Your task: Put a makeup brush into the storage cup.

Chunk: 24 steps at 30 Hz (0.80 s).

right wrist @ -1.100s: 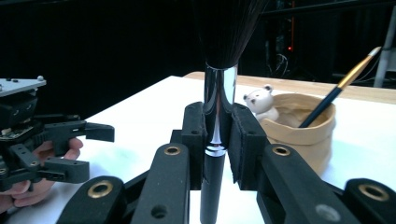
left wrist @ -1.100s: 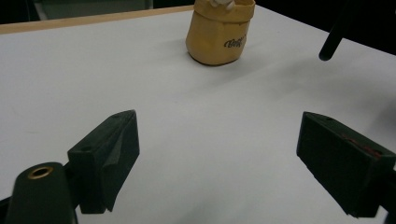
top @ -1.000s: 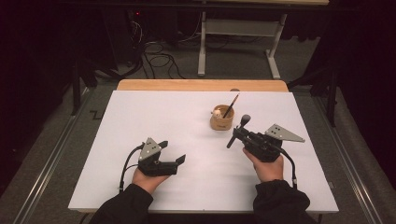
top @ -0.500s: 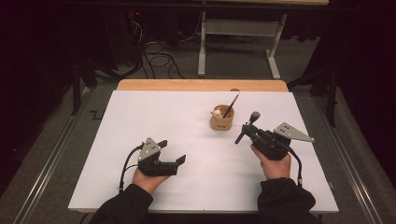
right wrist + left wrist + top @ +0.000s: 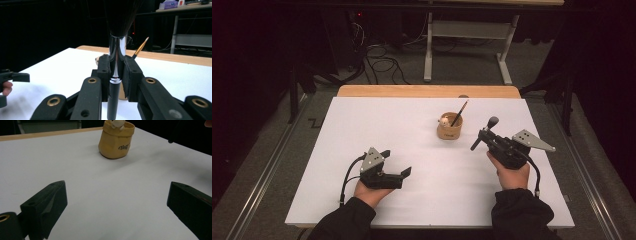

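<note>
The makeup brush (image 5: pixel 483 133), seen from the high view, is clamped in my right gripper (image 5: pixel 486 137), its bristle head slanting up and away, just right of the small yellow holder (image 5: pixel 449 130) on the white tabletop (image 5: pixel 362 125). My left gripper (image 5: pixel 398 162) rests well apart, lower left. In the left gripper view, my fingers (image 5: pixel 45 206) stand wide apart, the holder ahead. In the right gripper view, my fingers (image 5: pixel 131 72) squeeze the brush's metal ferrule, axis upright, holder directly behind; my right hand is nearer, I judge.

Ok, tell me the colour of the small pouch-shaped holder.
Mustard yellow pouch-shaped holder, clearest in the left gripper view.
</note>
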### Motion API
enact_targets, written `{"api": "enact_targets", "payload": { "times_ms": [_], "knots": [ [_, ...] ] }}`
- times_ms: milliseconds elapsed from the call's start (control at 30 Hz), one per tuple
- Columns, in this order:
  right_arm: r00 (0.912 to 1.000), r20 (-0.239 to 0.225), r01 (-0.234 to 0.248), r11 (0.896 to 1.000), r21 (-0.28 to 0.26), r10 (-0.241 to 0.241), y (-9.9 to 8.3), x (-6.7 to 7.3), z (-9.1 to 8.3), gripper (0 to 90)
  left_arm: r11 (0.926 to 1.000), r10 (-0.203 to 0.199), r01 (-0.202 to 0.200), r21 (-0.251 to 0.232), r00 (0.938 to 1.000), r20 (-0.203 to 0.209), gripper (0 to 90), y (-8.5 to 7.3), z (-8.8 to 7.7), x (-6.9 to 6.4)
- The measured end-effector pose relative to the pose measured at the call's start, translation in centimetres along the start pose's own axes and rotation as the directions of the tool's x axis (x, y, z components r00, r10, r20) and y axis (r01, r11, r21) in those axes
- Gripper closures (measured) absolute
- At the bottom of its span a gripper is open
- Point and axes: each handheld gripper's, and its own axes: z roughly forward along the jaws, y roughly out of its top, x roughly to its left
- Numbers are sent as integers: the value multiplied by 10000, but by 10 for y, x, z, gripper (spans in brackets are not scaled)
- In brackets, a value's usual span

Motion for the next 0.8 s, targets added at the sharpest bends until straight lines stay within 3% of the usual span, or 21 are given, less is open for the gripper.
{"api": "enact_targets", "payload": {
  "times_ms": [467, 800],
  "knots": [
    [9996, 284, 92, 9996, -252, -85, 2, -4, 2, 791, 9999, 114, -114, 23, 9999, 28, 2, 0, 1, -3],
    [9990, 365, 266, 9991, -338, -254, 15, 0, 8, 792, 9993, 318, -319, 173, 9995, 65, 2, 0, 1, -5]
  ]
}}
